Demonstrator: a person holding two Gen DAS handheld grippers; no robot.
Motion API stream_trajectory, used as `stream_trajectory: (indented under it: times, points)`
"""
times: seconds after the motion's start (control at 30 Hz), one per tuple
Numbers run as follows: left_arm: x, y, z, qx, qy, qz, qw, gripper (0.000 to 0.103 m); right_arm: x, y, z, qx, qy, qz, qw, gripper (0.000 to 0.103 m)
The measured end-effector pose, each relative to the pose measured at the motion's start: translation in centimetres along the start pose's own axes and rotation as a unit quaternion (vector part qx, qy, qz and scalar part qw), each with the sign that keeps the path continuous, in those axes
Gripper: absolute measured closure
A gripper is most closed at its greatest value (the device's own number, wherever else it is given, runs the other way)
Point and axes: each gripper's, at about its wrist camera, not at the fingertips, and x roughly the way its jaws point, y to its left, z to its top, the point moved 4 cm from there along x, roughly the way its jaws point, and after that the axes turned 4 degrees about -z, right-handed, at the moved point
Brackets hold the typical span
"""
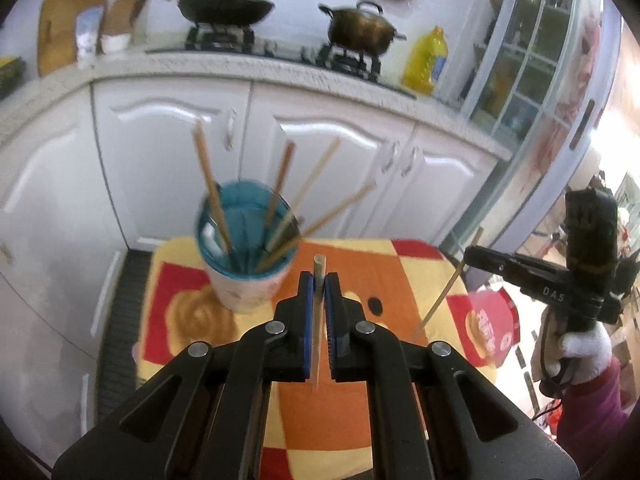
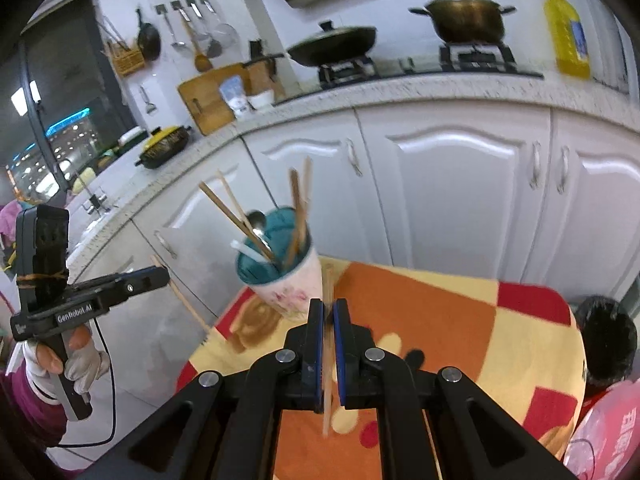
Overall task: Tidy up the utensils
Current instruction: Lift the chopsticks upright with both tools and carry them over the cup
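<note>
Now both grippers are loaded: the left gripper [image 1: 319, 280] is closed on one chopstick [image 1: 319, 312], and the right gripper [image 2: 329, 312] is pinched on another chopstick [image 2: 328, 344]. The cup [image 1: 246, 248] stands near, on the far left part of the table [image 1: 380, 264], already bristling with sticks and, from the right view, a spoon [image 2: 256, 220]. To do this well, I'd bring one stick over the rim at a time, tip it steep, aim for a gap between the leaning sticks and let go only once the end is inside; a knock could topple the cup. The tablecloth is a checked orange, yellow and red. Behind are white cabinets [image 2: 452, 200], and a wok [image 1: 226, 4] and pot [image 1: 360, 26] on the stove.
</note>
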Motion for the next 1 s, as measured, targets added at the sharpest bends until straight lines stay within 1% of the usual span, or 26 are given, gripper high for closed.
stream_trajectory:
  times: [0.27,0.37,0.47,0.57,0.7,0.83,1.0]
  points:
    - [-5.1,2.4,5.1,0.004,-0.062,0.028,0.9977,0.099,-1.5,4.5,5.4,-0.044,-0.046,0.033,0.997,0.098]
    - [-6.3,2.8,7.0,0.014,-0.089,0.043,0.9951,0.099,-1.6,6.1,8.0,-0.056,-0.066,0.035,0.996,0.098]
    - [-6.5,3.0,8.7,0.023,-0.105,0.052,0.9929,0.099,-0.8,7.3,10.4,-0.065,-0.078,0.036,0.994,0.098]
    - [-5.9,3.2,9.9,0.027,-0.112,0.056,0.9918,0.099,0.3,8.4,12.3,-0.073,-0.083,0.037,0.993,0.098]
    - [-4.3,3.5,11.2,0.037,-0.112,0.070,0.9905,0.099,2.7,9.1,13.8,-0.079,-0.084,0.021,0.993,0.098]
    - [-2.2,3.9,11.1,0.042,-0.099,0.080,0.9910,0.099,5.7,8.8,13.6,-0.074,-0.071,0.010,0.995,0.098]
    - [0.5,4.6,9.7,0.036,-0.076,0.087,0.9926,0.099,8.9,8.0,11.8,-0.063,-0.040,0.007,0.997,0.098]
